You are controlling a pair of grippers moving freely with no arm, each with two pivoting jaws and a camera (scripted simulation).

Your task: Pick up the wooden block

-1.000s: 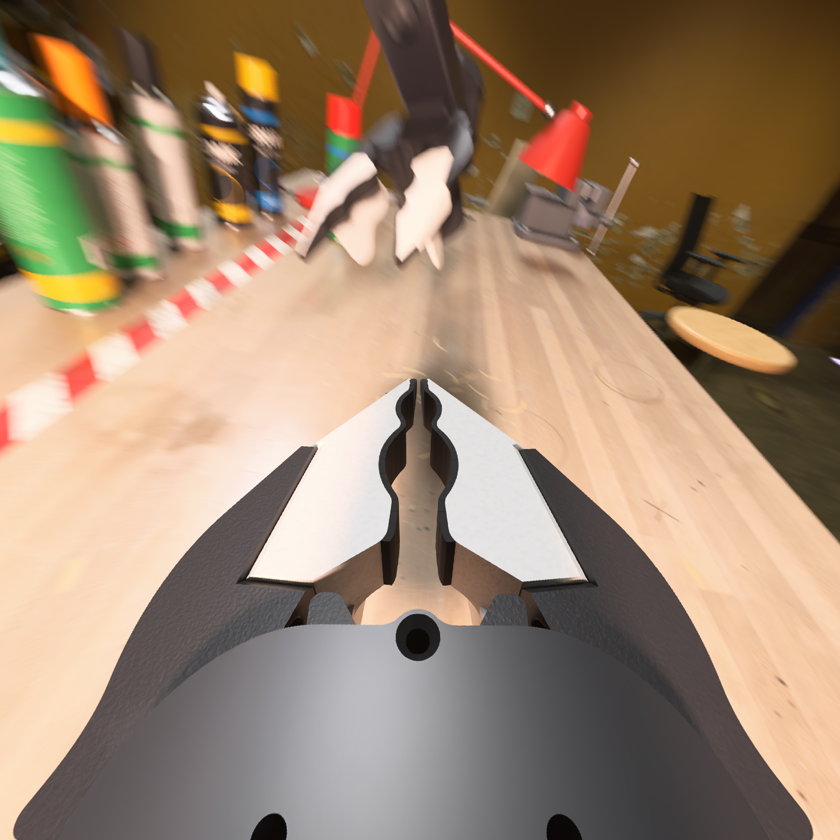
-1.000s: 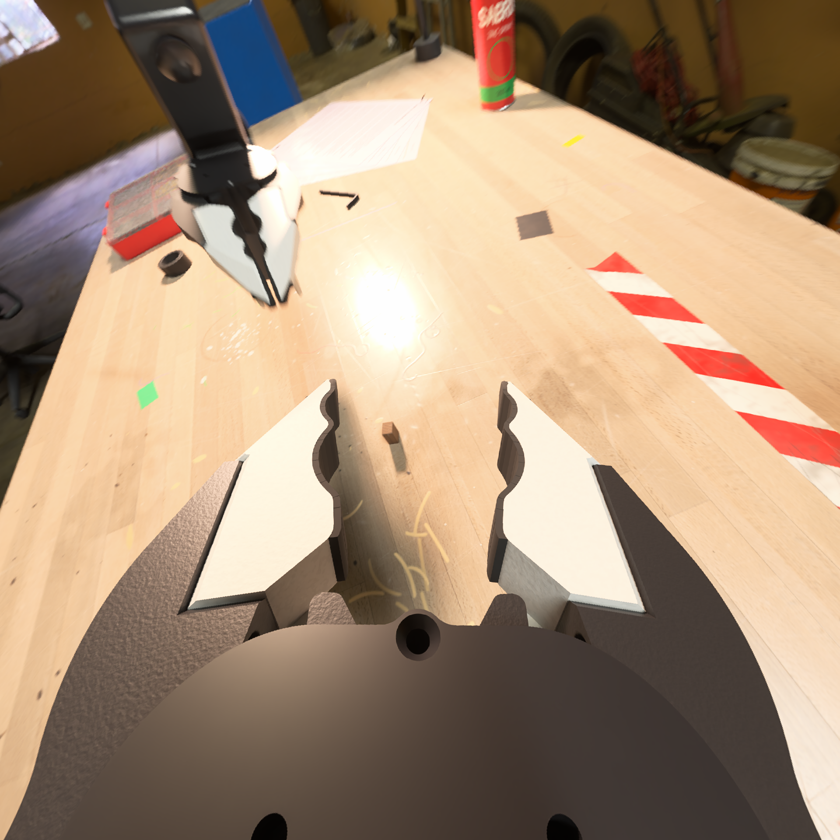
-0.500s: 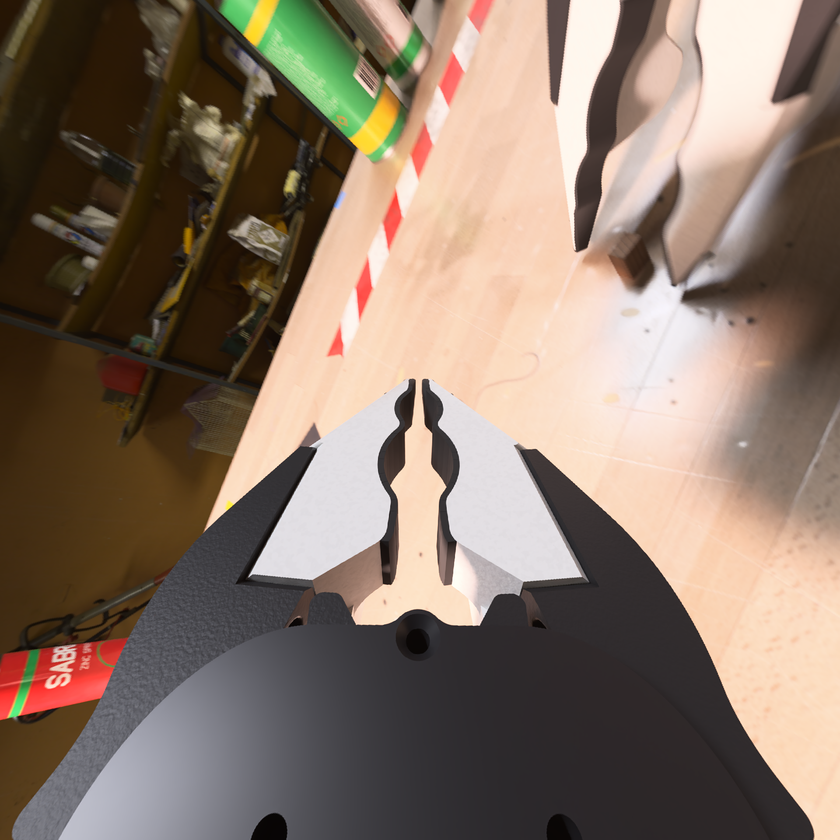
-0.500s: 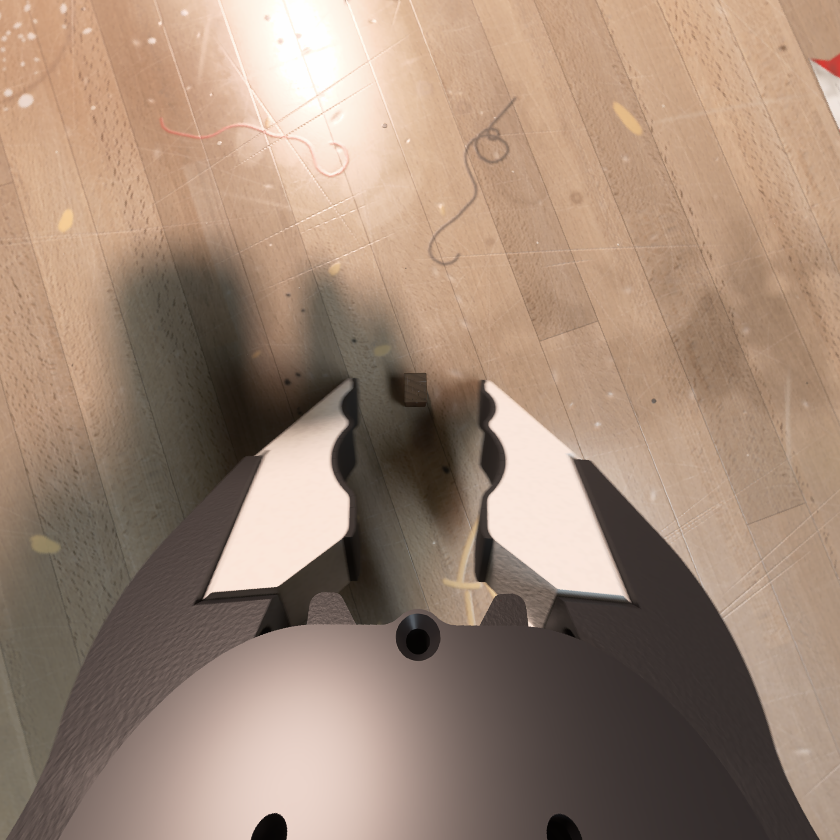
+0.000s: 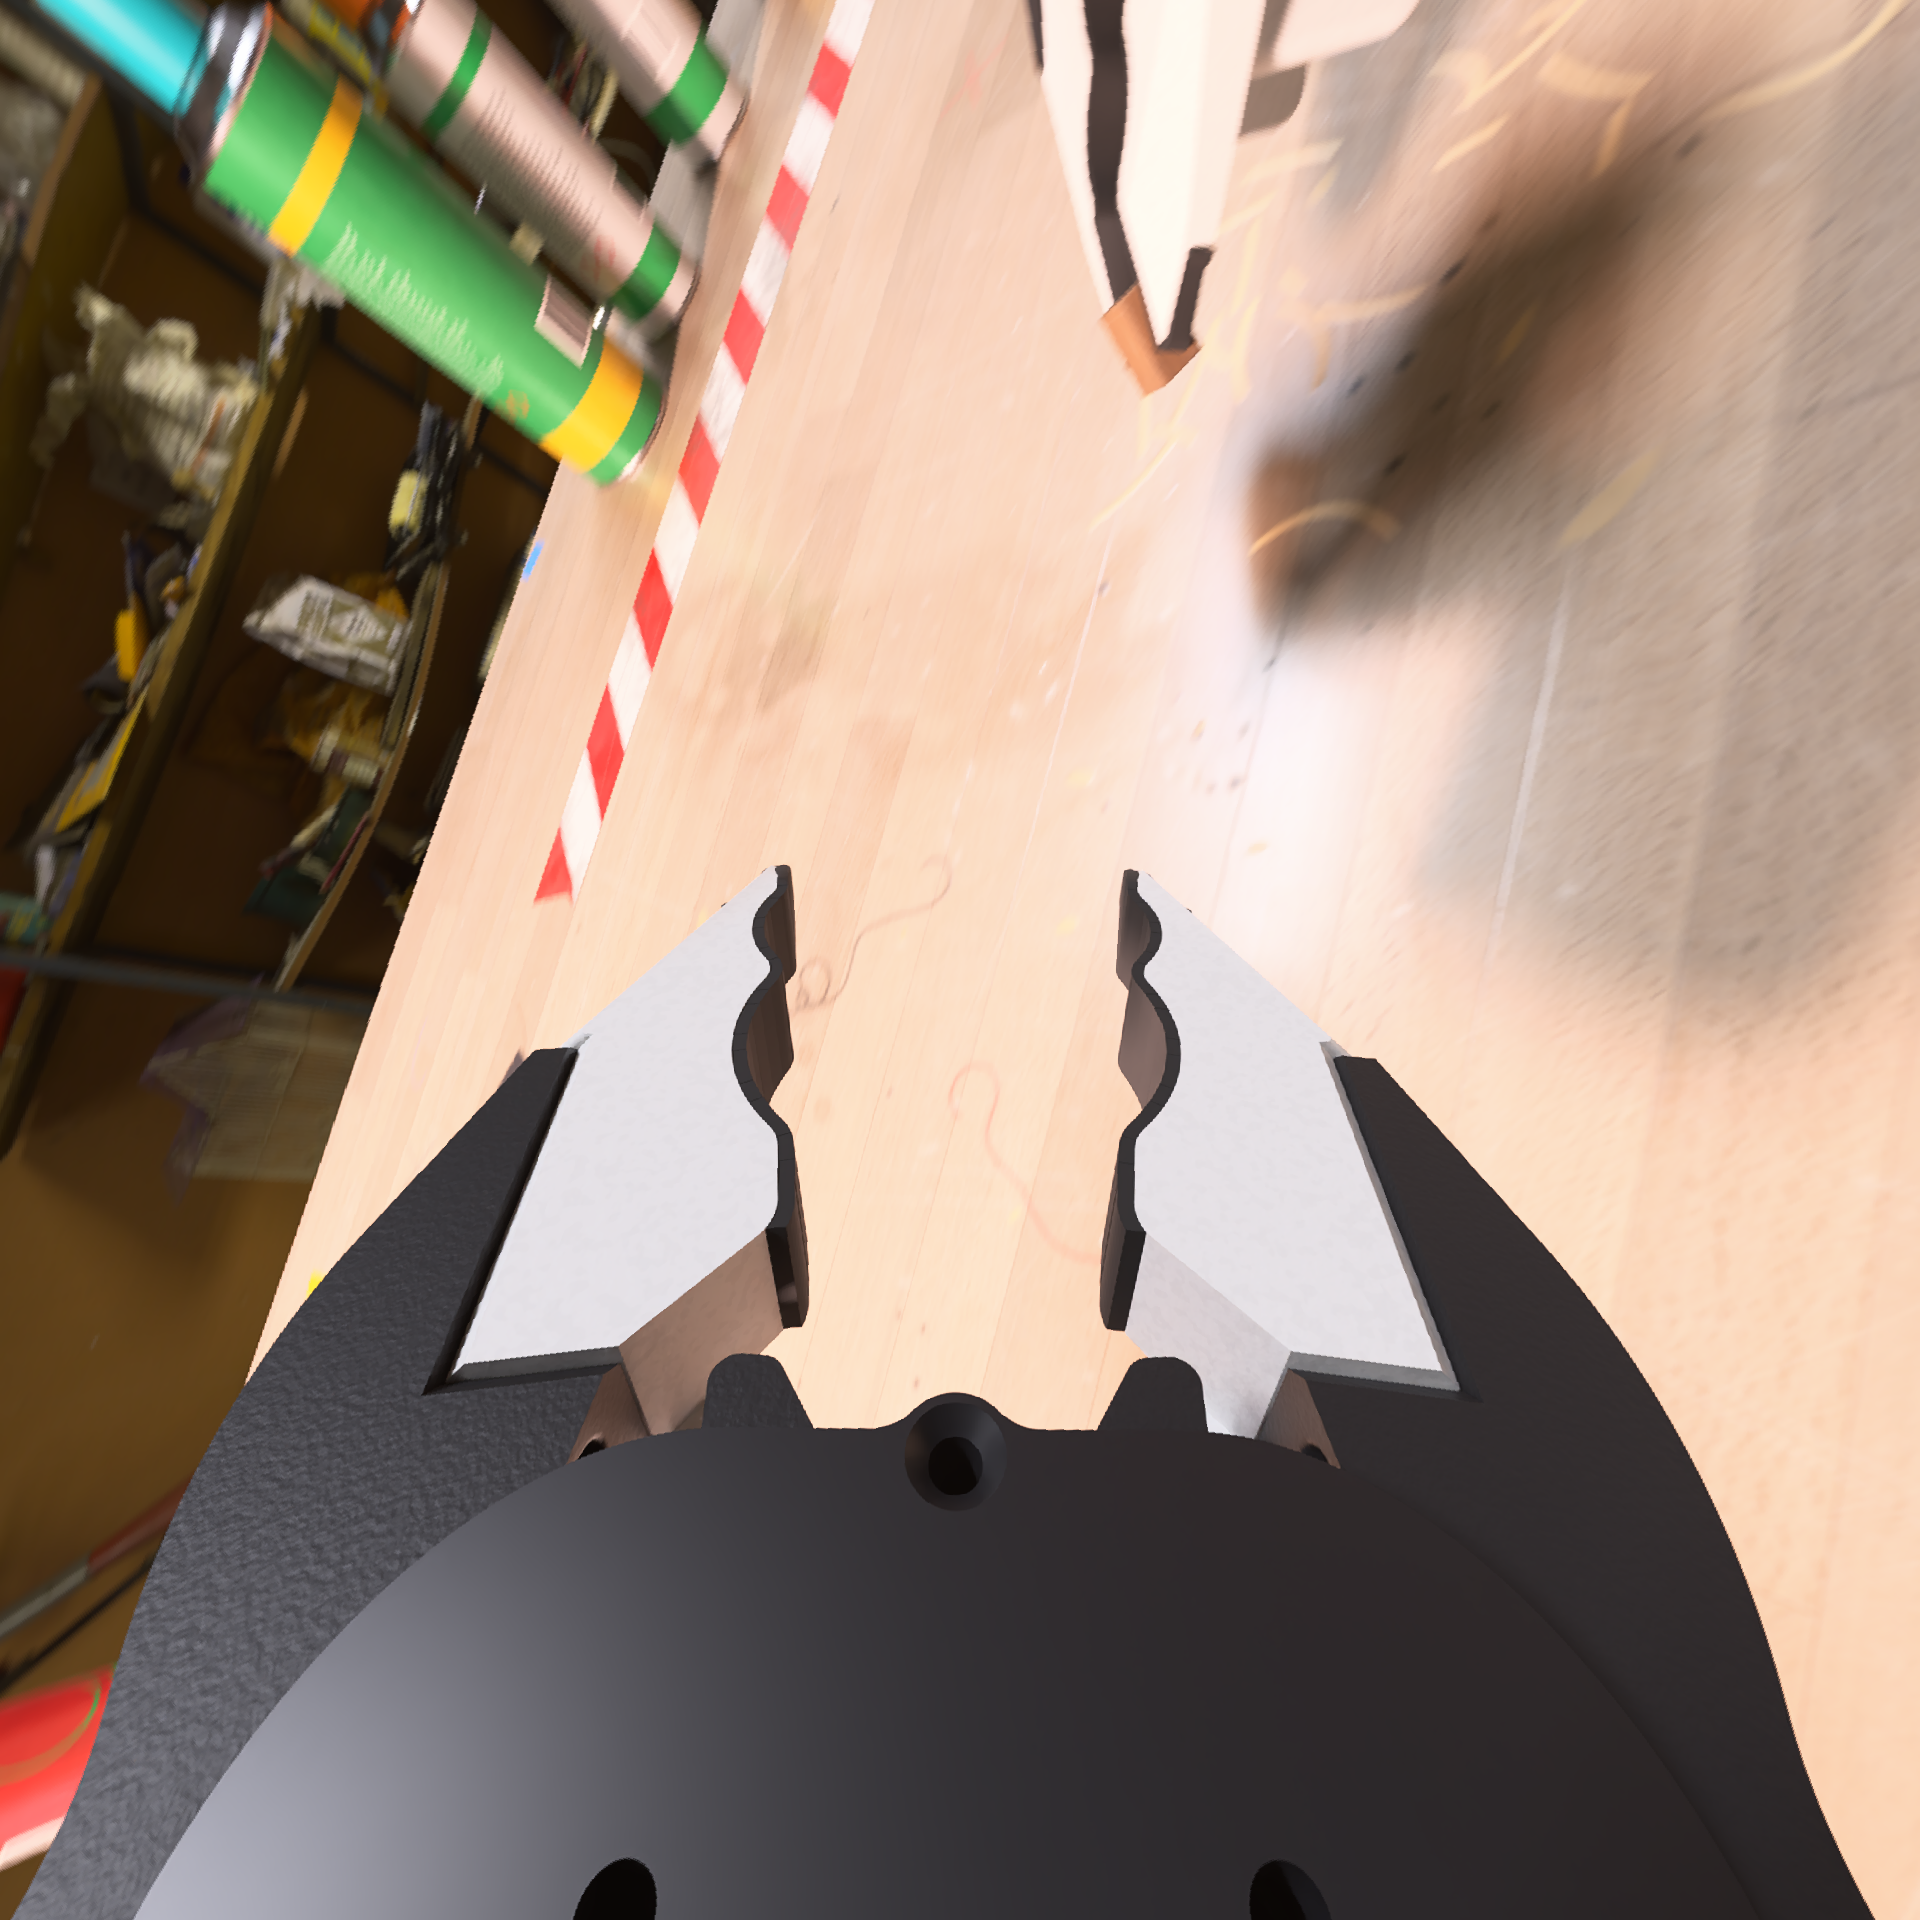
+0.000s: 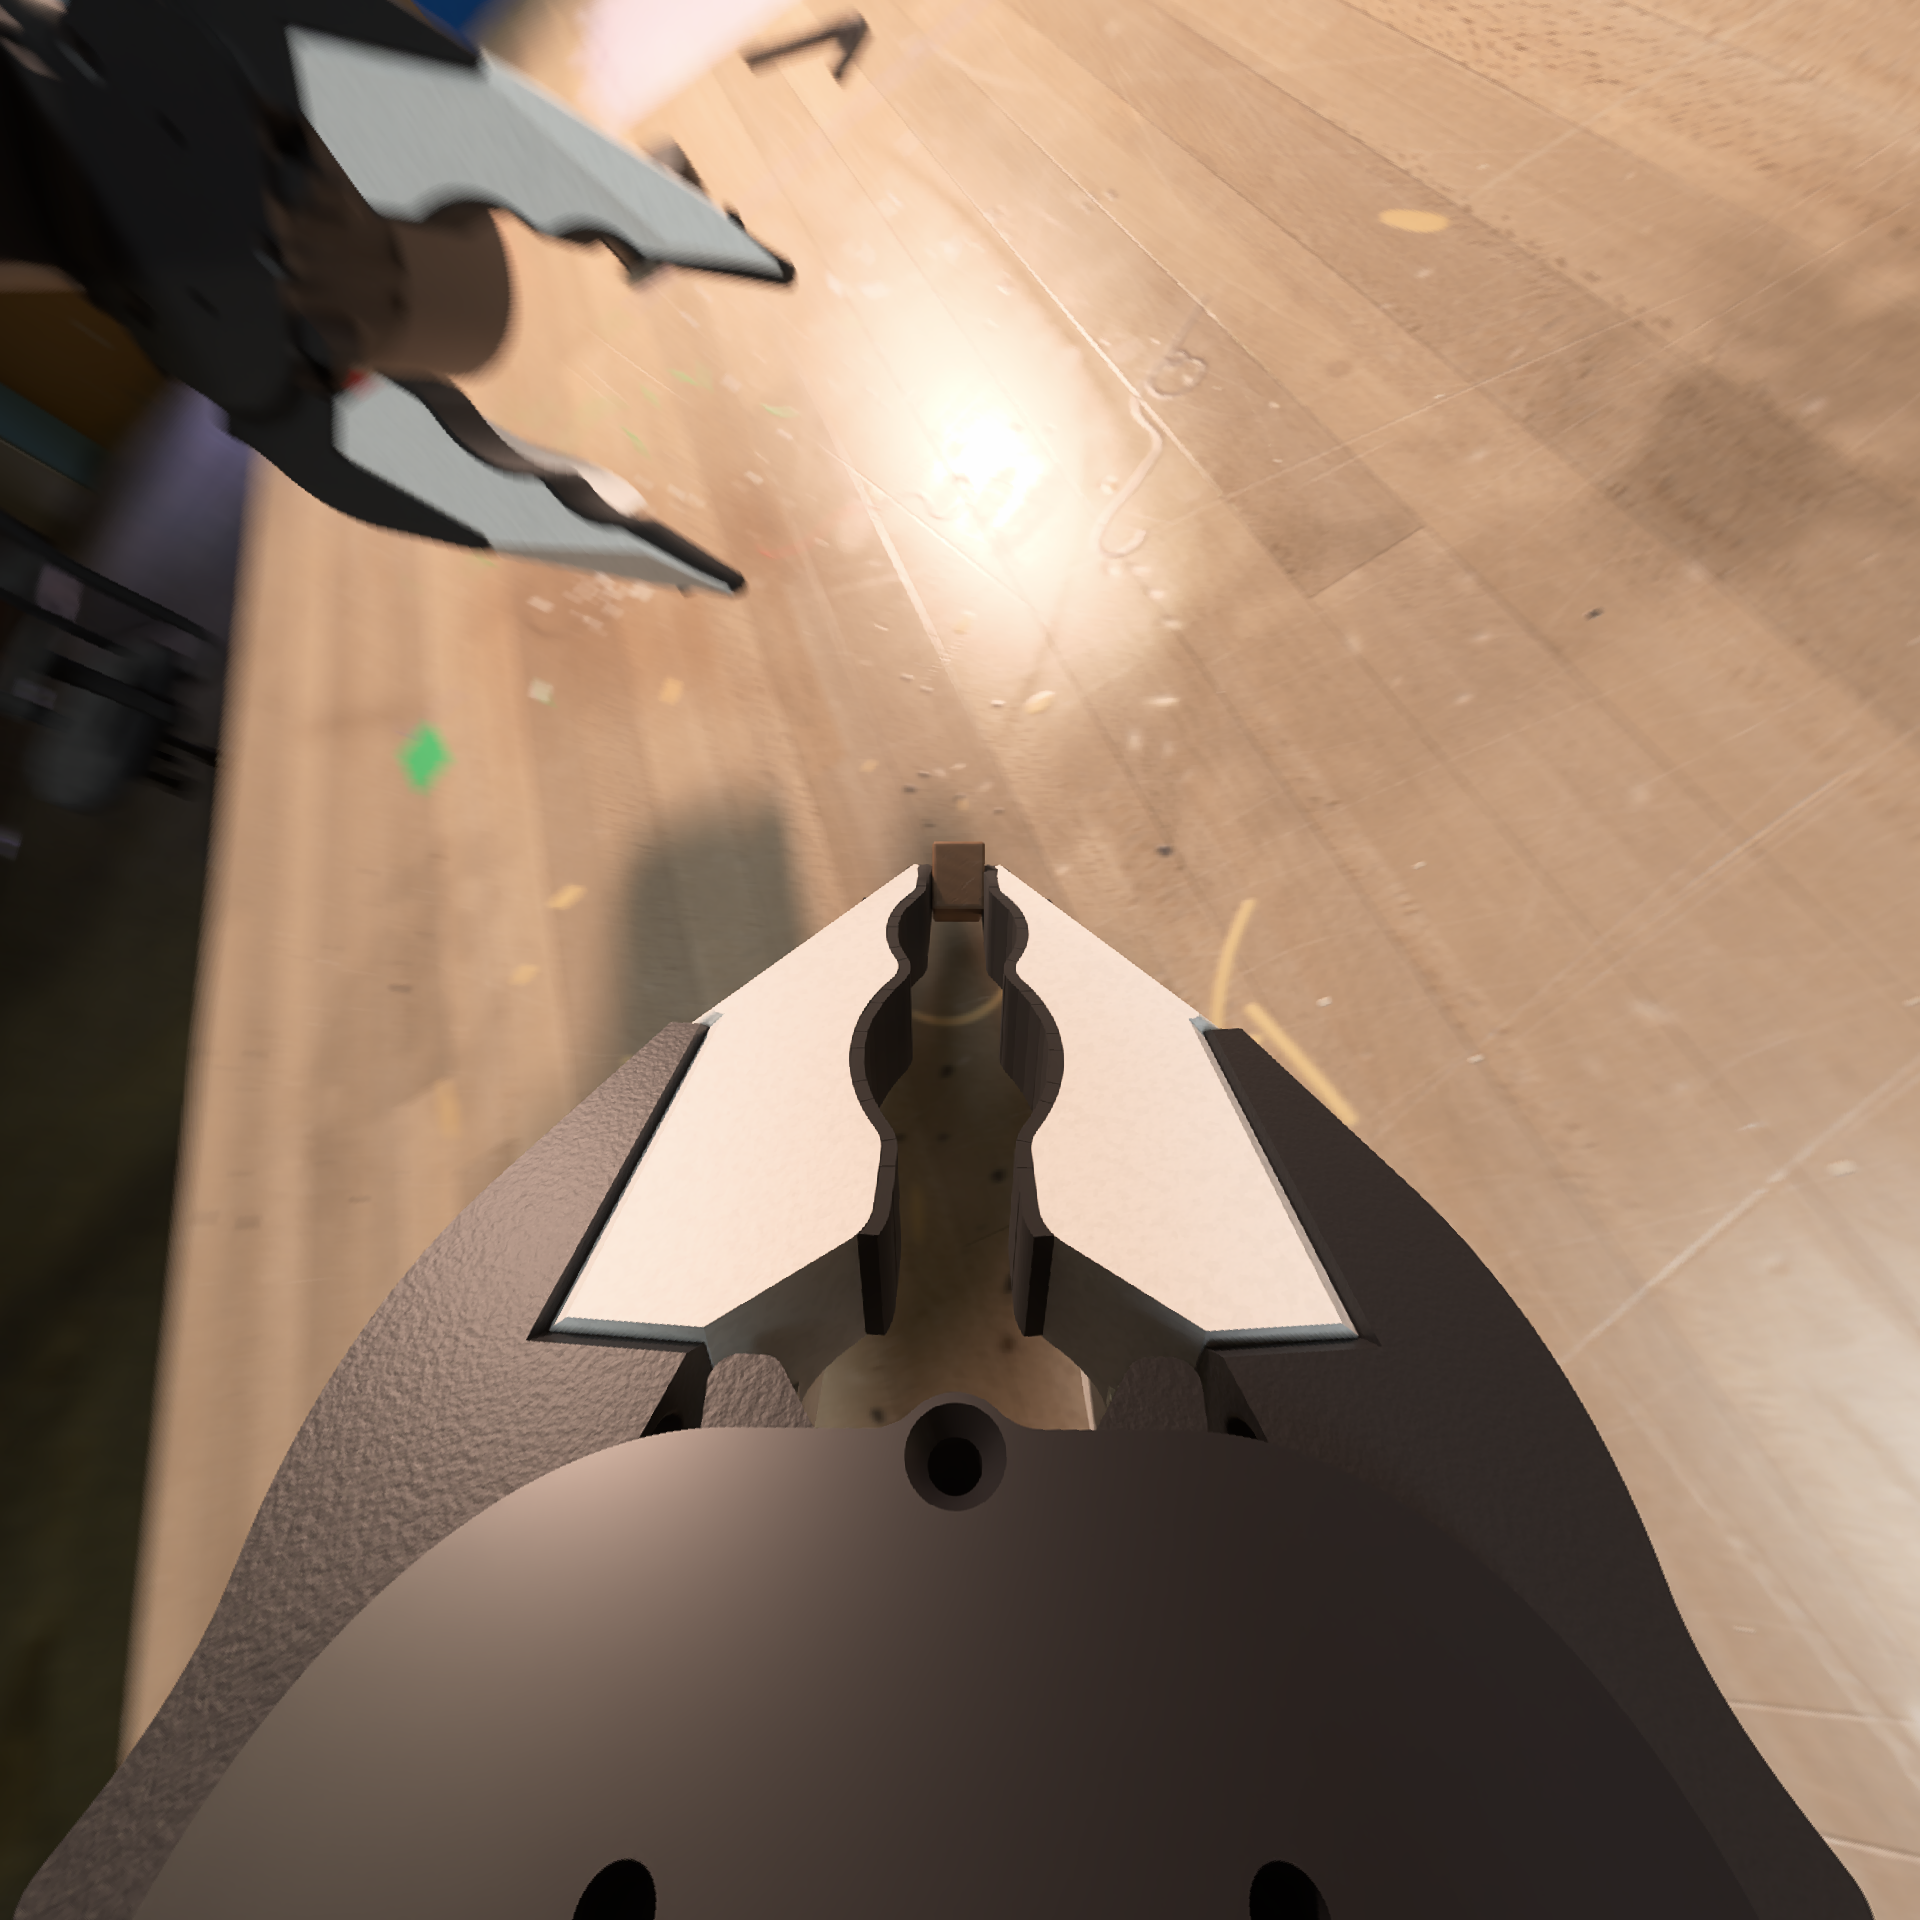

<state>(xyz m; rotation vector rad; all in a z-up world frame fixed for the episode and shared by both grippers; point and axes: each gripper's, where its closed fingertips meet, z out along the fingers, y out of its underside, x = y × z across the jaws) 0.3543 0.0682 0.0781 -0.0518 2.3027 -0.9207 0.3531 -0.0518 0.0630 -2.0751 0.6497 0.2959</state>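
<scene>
The wooden block (image 6: 957,881) is a tiny brown cube pinched between the tips of my right gripper (image 6: 957,883), which is shut on it above the wooden workbench (image 6: 1455,727). In the left wrist view the block (image 5: 1148,348) shows at the tip of the right gripper (image 5: 1158,322), top centre, lifted off the bench with its shadow below. My left gripper (image 5: 954,883) is open and empty, low over the bench. It also shows in the right wrist view (image 6: 764,431) at upper left, jaws apart.
A red-and-white striped tape (image 5: 675,540) runs along the bench. Green and tan spray cans (image 5: 416,260) stand beyond it. Shelves with clutter (image 5: 208,623) are past the bench edge. A green sticker (image 6: 424,756) and wood shavings (image 6: 1236,956) lie on the bench.
My right gripper has closed on the block and lifted it off the bench. My left gripper has opened and both views have tilted and shifted.
</scene>
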